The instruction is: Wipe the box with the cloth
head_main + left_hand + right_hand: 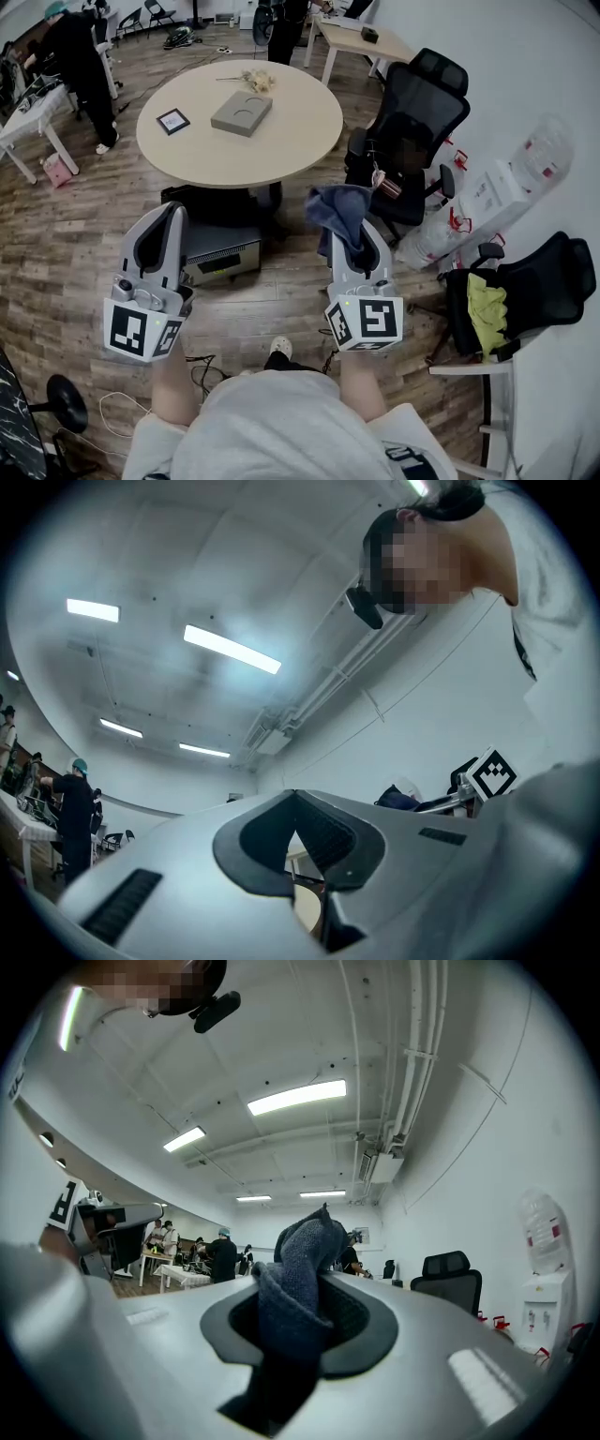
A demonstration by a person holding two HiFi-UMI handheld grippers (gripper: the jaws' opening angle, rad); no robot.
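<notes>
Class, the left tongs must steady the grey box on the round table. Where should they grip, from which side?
Likely its opposite side walls, left end, from above: the box lies flat on the table, and its recessed top is left free.

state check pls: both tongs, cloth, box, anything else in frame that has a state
left tongs: shut, nothing between them
right tongs: shut on the cloth
cloth: bunched, held in the air, short of the table
box: lying flat on the round table, untouched
office chair: nobody in it, beside the table
</notes>
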